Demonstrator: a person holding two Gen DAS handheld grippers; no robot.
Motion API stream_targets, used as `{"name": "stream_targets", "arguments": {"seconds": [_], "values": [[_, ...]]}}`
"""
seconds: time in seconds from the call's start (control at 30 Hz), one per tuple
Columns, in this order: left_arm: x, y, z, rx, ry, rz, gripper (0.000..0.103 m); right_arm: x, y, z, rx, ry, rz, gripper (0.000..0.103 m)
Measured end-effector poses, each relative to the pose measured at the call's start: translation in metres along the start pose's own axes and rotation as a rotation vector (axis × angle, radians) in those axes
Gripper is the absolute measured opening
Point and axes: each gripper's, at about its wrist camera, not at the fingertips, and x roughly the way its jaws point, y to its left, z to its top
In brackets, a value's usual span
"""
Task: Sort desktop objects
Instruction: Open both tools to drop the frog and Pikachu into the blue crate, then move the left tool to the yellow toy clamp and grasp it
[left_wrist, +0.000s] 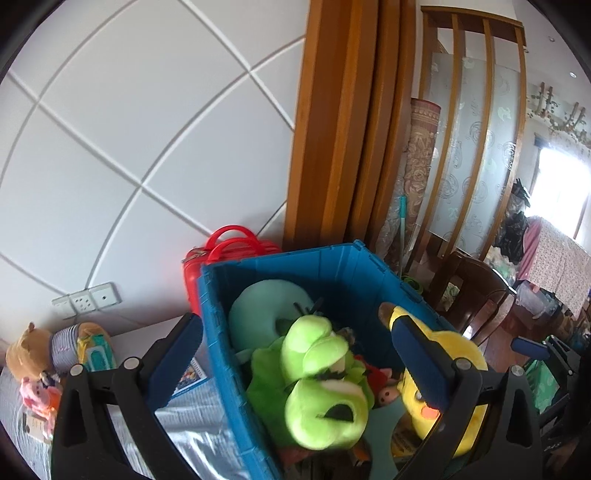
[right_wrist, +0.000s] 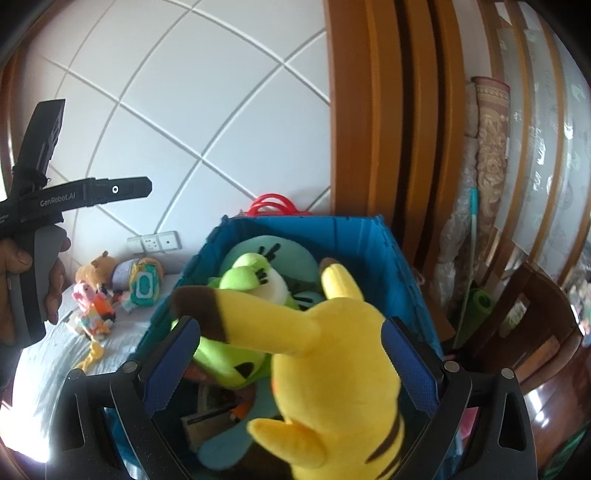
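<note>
Jaws of the right gripper (right_wrist: 290, 354) spread wide either side of a yellow Pikachu plush (right_wrist: 332, 354), pads not clearly pressing it; grip or mere framing, cannot tell. Plush seen from behind in the right wrist view, brown-tipped ears up, poised over the blue storage crate (right_wrist: 369, 240). Same plush from the left wrist view (left_wrist: 458, 350) inside the crate's right side, cheek and face partly hidden behind the blue pad.

Jaws of the left gripper (left_wrist: 295, 354) open and empty, straddling the crate's near left wall (left_wrist: 221, 332). Green peashooter plush (left_wrist: 321, 391) between them, lying on top of the pile, with a mint-green ring cushion (left_wrist: 255, 310) behind it. Red-handled case (left_wrist: 229, 243) beyond the crate, against the white tiled wall.

Only in the right wrist view: hand (right_wrist: 55, 280) gripping the left gripper's handle, and a yellow toy (right_wrist: 92, 354) on the grey tabletop (right_wrist: 48, 354). In both: brown bear plush (right_wrist: 98, 267), pink pig toy (right_wrist: 83, 295) and wall sockets (right_wrist: 153, 242).
</note>
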Motion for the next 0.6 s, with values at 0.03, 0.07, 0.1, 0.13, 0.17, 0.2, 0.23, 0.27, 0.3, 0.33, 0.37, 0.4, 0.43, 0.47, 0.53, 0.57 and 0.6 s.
{"name": "stream_targets", "arguments": {"seconds": [0.03,0.07,0.1,0.13,0.17,0.2,0.23,0.27,0.3,0.33,0.37,0.4,0.43,0.47,0.53,0.57,0.6], "values": [[-0.005,0.005,-0.004,-0.006,0.000,0.005,0.103,-0.001,0.005,0.000,-0.006,-0.002,0.005,0.100],[-0.010,0.010,-0.007,-0.011,0.000,0.010,0.103,-0.002,0.011,0.000,-0.011,-0.004,0.012,0.100],[-0.015,0.017,-0.012,-0.021,0.000,0.018,0.103,-0.003,0.017,0.001,-0.017,-0.005,0.019,0.100],[-0.021,0.025,-0.016,-0.031,0.000,0.025,0.103,-0.003,0.023,0.001,-0.022,-0.007,0.025,0.100],[-0.027,0.032,-0.021,-0.041,0.000,0.032,0.103,-0.004,0.030,0.002,-0.031,-0.009,0.033,0.100],[-0.034,0.041,-0.026,-0.052,0.001,0.041,0.103,-0.004,0.039,0.002,-0.042,-0.010,0.040,0.100],[-0.039,0.050,-0.031,-0.062,0.001,0.049,0.103,-0.004,0.048,0.003,-0.051,-0.007,0.048,0.100],[-0.045,0.058,-0.036,-0.071,0.001,0.056,0.103,-0.003,0.057,0.004,-0.061,-0.005,0.056,0.100],[-0.050,0.068,-0.041,-0.084,0.003,0.065,0.103,-0.002,0.064,0.005,-0.070,-0.003,0.062,0.100],[-0.055,0.079,-0.046,-0.096,0.005,0.074,0.103,-0.002,0.075,0.005,-0.084,-0.001,0.069,0.100],[-0.060,0.089,-0.052,-0.108,0.006,0.082,0.103,-0.001,0.081,0.006,-0.092,0.001,0.073,0.100],[-0.065,0.100,-0.057,-0.120,0.008,0.091,0.103,0.000,0.092,0.006,-0.102,0.004,0.080,0.100],[-0.070,0.110,-0.063,-0.133,0.010,0.100,0.103,0.002,0.102,0.006,-0.111,0.007,0.088,0.100],[-0.075,0.121,-0.068,-0.145,0.011,0.108,0.103,0.003,0.112,0.006,-0.119,0.010,0.095,0.100],[-0.085,0.142,-0.079,-0.169,0.015,0.126,0.103,0.006,0.134,0.006,-0.135,0.017,0.110,0.100],[-0.090,0.153,-0.085,-0.181,0.020,0.133,0.103,0.008,0.145,0.006,-0.143,0.022,0.118,0.100],[-0.094,0.163,-0.090,-0.190,0.023,0.142,0.103,0.011,0.155,0.005,-0.151,0.027,0.126,0.100]]}}
